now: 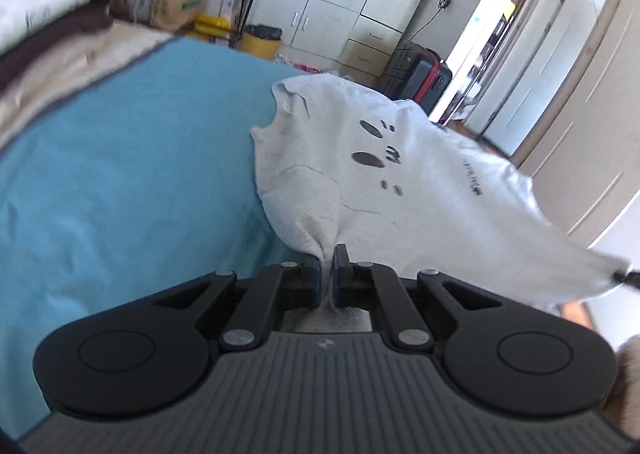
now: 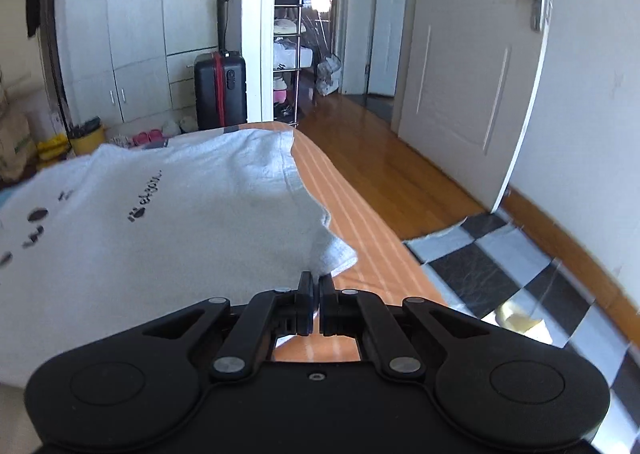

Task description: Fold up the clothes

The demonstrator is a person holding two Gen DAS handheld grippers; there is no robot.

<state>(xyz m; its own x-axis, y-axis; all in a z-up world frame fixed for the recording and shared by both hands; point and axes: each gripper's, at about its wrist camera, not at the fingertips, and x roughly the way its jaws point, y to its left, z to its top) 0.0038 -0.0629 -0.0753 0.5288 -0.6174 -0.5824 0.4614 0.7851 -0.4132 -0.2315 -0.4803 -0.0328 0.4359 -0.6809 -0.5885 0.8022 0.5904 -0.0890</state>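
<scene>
A light grey T-shirt [image 1: 400, 181] with black print is held stretched above the blue bed cover [image 1: 120, 193]. My left gripper [image 1: 327, 254] is shut on one bunched corner of it. In the left wrist view the shirt's far right corner is pinched by the tip of the right gripper [image 1: 624, 277]. In the right wrist view the shirt [image 2: 180, 213] spreads to the left, and my right gripper [image 2: 316, 282] is shut, with the shirt's edge reaching its closed fingers; the pinch itself is hidden.
Folded clothes [image 1: 48, 21] are stacked at the bed's far left. An orange striped sheet [image 2: 360, 238] runs along the bed's edge. A black suitcase [image 2: 220, 89], wardrobes [image 2: 128, 33], an open white door [image 2: 472, 53] and a checkered mat [image 2: 500, 266] are around.
</scene>
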